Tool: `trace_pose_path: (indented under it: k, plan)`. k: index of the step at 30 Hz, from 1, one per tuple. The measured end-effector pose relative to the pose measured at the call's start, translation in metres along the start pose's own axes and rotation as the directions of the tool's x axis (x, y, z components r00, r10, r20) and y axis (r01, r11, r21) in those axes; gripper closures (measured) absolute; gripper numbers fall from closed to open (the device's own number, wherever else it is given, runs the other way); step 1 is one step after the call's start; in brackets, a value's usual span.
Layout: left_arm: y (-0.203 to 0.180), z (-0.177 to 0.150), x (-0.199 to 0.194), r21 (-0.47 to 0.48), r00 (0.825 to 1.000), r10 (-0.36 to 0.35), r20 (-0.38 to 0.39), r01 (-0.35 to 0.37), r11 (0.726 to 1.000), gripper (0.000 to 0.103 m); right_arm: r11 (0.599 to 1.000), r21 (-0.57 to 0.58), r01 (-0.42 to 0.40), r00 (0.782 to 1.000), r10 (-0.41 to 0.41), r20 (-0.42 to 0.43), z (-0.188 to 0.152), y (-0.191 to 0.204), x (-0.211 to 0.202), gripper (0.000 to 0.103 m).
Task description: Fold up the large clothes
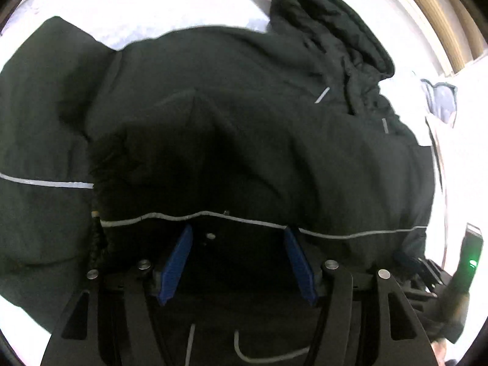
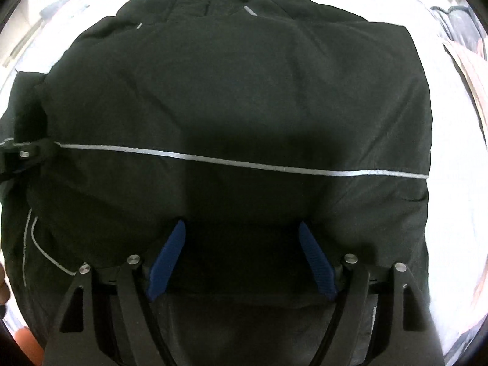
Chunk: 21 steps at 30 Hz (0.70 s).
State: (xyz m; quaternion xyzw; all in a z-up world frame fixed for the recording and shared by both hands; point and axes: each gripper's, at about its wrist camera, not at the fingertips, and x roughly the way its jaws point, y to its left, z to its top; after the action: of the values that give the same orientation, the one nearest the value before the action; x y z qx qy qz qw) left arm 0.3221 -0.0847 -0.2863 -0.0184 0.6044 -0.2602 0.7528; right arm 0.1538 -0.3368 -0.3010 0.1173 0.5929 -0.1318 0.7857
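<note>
Dark green padded jacket [image 2: 238, 97] with a hood and thin silver reflective piping lies spread flat on a white bed sheet [image 2: 457, 189], front side down or closed; which cannot be told. Its long axis runs straight away from both cameras: hem nearest, hood [image 1: 329, 30] farthest. The silver stripe [image 2: 244, 161] crosses the body from side to side.

Right gripper [image 2: 242, 259], black with ribbed blue pads, points steeply down at the hem near the jacket's middle, its jaws wide apart with dark cloth below them but nothing pinched. Left gripper [image 1: 238, 262], the same make, stands over the hem further toward one side, also spread wide, its pads beside the piped edge without pressing it; a sleeve [image 1: 39, 140] lies folded out beyond it. Both sit about equally near the hem, so lifting it toward the hood looks like the likely fold.
</note>
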Motion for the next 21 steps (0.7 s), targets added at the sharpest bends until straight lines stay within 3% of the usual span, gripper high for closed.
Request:
trace_pose_path:
  k: [4,6,9,12,17,21]
  plan:
    - [0.013,-0.009,-0.049,-0.052,0.994,-0.081,0.077,0.085,0.995,0.039,1.000,-0.008,0.001,1.000,-0.001,0.006,0.009,0.001,0.004,0.023]
    - [0.030,-0.014,-0.086,-0.087,0.986,-0.078,0.147,0.091,0.992,0.039,1.000,-0.018,0.007,1.000,-0.007,0.011,0.008,0.001,0.004,0.023]
    - [0.069,-0.020,-0.127,-0.137,0.975,-0.023,0.221,0.054,0.989,0.039,1.000,-0.006,0.022,1.000,-0.022,0.018,-0.001,0.009,0.001,0.022]
    - [0.131,-0.024,-0.168,-0.235,0.949,0.089,0.304,-0.015,0.972,0.039,0.999,0.014,0.049,0.998,-0.049,0.026,-0.003,0.014,0.001,0.021]
    - [0.260,-0.035,-0.222,-0.453,0.898,0.224,0.379,-0.031,0.891,0.039,0.996,0.025,0.089,0.996,-0.090,0.021,-0.009,0.025,-0.003,0.019]
    - [0.343,-0.040,-0.230,-0.552,0.884,0.240,0.401,0.024,0.833,0.039,0.993,0.046,0.111,0.994,-0.111,-0.005,-0.005,0.031,-0.002,0.018]
